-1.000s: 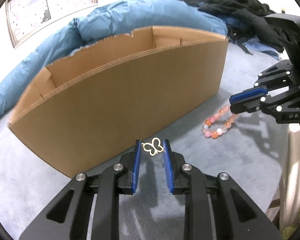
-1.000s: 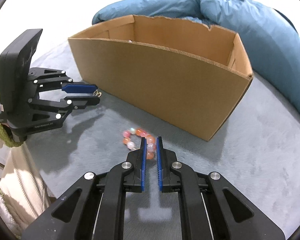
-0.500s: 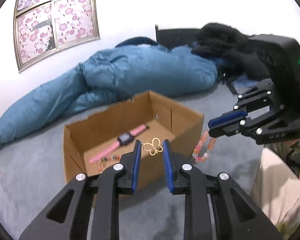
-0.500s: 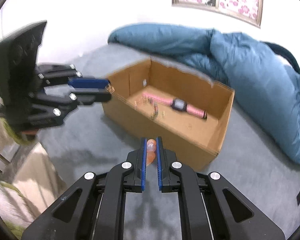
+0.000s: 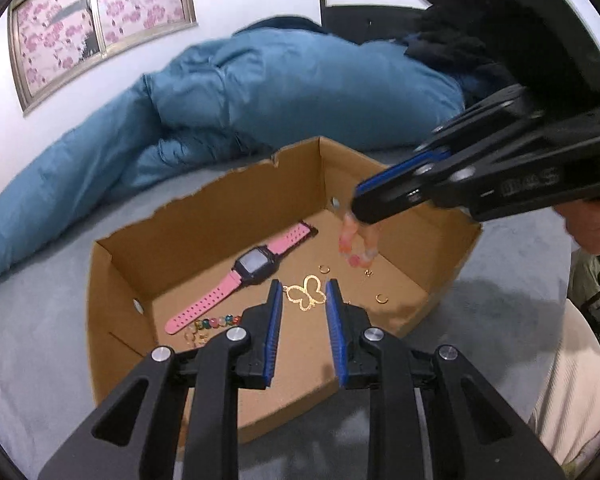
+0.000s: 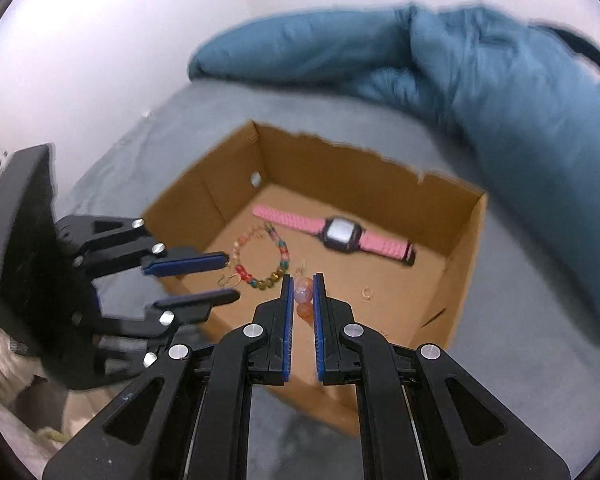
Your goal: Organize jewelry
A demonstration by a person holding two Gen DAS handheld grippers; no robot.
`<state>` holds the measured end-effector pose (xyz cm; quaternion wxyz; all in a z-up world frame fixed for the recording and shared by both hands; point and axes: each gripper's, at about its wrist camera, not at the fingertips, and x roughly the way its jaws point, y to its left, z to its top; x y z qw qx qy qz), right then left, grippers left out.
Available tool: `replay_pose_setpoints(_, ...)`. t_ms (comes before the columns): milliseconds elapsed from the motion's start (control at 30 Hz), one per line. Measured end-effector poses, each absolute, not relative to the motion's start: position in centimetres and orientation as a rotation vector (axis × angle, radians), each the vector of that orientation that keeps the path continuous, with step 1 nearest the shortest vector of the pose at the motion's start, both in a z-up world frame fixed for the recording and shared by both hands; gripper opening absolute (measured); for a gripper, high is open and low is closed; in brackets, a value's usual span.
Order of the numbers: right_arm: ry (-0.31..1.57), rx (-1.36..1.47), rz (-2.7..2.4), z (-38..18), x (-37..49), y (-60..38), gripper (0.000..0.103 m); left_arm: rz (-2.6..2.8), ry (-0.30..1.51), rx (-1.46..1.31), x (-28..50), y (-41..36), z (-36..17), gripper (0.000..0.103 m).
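My left gripper (image 5: 303,292) is shut on a gold butterfly pendant (image 5: 306,297) and hangs over the open cardboard box (image 5: 104,280). My right gripper (image 6: 301,286) is shut on a pink and orange bead bracelet (image 6: 303,300), which dangles over the box (image 6: 464,240); in the left wrist view that bracelet (image 5: 356,244) hangs blurred under the right gripper (image 5: 358,208). In the right wrist view the left gripper (image 6: 230,278) sits at the box's near left corner. Inside the box lie a pink watch (image 5: 236,284) (image 6: 340,234), a multicoloured bead bracelet (image 6: 268,264) and small gold rings (image 5: 381,299).
The box stands on a grey fleecy bed cover (image 5: 32,340). A blue duvet (image 5: 260,92) is heaped behind it, with dark clothing (image 5: 452,44) at the back right. A floral-curtained window (image 5: 96,24) is on the wall. A person's clothing (image 5: 572,380) is at the right edge.
Both grippers have risen from beside the box's outer wall to above its open top, carrying the pendant and the bead bracelet, which was lifted off the cover. The box's inside now shows.
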<state>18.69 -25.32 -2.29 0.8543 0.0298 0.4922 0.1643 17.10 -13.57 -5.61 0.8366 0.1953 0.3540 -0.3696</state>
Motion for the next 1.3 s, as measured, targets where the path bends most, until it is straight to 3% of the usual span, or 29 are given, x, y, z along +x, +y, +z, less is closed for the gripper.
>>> replay_pose_setpoints(167,1.145,0.098,0.368,-5.2,21.5,-24.8,0.009,-0.789,0.821,0.387,18.6,-14.0,-6.9,0.022)
replay_pose_setpoints(300,1.152,0.084,0.340,-6.0,22.7,-24.9,0.024,-0.790,0.852,0.364,18.8,-14.0,-7.4,0.023)
replay_pose_setpoints(500,1.098,0.141,0.320,-5.1,21.9,-26.3,0.025,-0.791,0.839,0.341,18.3,-13.3,-6.9,0.032)
replay_pose_setpoints(867,0.933,0.205,0.166,-1.0,16.4,-29.9,0.041,-0.671,0.725,0.281,16.6,-8.5,-2.5,0.054)
replay_pose_setpoints(1033,0.902,0.260,0.037,-0.9,13.4,-31.2,0.050,-0.530,0.682,0.253,16.5,-5.0,-0.8,0.071)
replay_pose_setpoints(1300,0.955,0.454,-0.083,-5.7,12.2,-31.6,0.052,-0.359,0.908,0.088,20.9,-1.5,-4.7,0.077)
